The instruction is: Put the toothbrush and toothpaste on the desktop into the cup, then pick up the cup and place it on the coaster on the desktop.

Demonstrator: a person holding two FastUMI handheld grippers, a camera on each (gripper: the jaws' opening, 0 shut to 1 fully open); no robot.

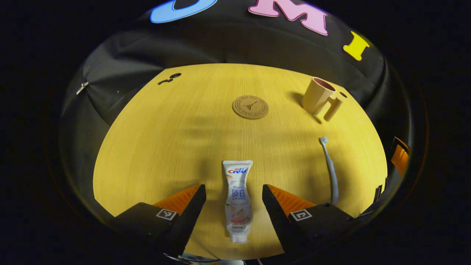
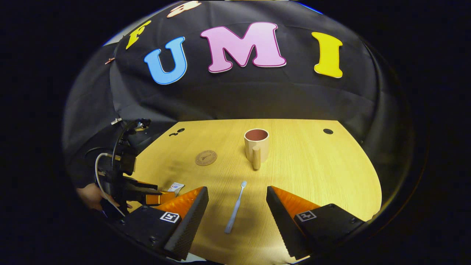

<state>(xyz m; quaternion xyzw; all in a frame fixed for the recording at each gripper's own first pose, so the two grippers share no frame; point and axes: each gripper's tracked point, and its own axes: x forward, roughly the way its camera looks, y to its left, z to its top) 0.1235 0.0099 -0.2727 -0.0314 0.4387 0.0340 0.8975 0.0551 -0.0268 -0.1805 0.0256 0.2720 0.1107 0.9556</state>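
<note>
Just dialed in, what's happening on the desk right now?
A person holds a gripper in each hand, both open and gripping nothing. The left gripper straddles the toothpaste, which lies flat on the desk. The right gripper is lined up over the toothbrush, also lying flat. The cup stands upright and looks empty, apart from the bare coaster. Nothing has gone into the cup yet.

Cable holes (image 2: 328,131) in wooden desktop (image 2: 312,173)
</note>
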